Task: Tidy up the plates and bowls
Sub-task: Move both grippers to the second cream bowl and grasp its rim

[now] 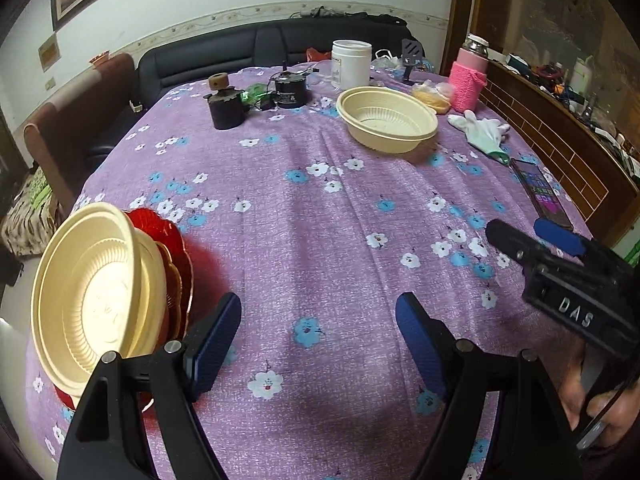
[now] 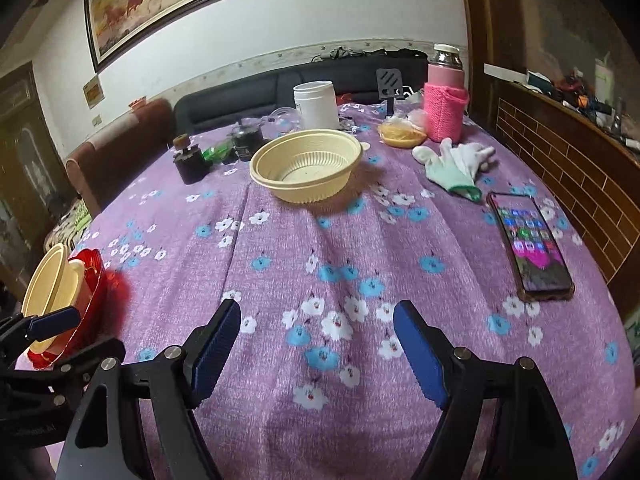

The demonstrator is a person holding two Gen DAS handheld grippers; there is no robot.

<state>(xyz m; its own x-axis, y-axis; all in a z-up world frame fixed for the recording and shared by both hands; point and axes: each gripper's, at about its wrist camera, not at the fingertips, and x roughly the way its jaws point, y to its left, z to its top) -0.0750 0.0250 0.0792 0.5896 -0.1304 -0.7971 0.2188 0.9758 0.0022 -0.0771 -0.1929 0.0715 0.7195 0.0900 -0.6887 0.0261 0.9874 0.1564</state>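
A stack of cream bowls (image 1: 96, 300) nested on red and amber plates (image 1: 168, 232) sits at the table's near left; it also shows in the right wrist view (image 2: 52, 280) with the red plate (image 2: 94, 276) under it. A single cream bowl (image 1: 388, 118) stands farther back, also in the right wrist view (image 2: 308, 164). My left gripper (image 1: 318, 344) is open and empty above the cloth, just right of the stack. My right gripper (image 2: 316, 344) is open and empty over the near middle; it also shows at the left wrist view's right edge (image 1: 536, 236).
The table wears a purple flowered cloth (image 2: 320, 248). A phone (image 2: 528, 240) lies at the right, a white glove (image 2: 452, 164) behind it. A pink-sleeved bottle (image 2: 444, 108), white jar (image 2: 316, 104), dark pots (image 2: 190, 160) and a bag of food (image 2: 400, 132) stand at the back.
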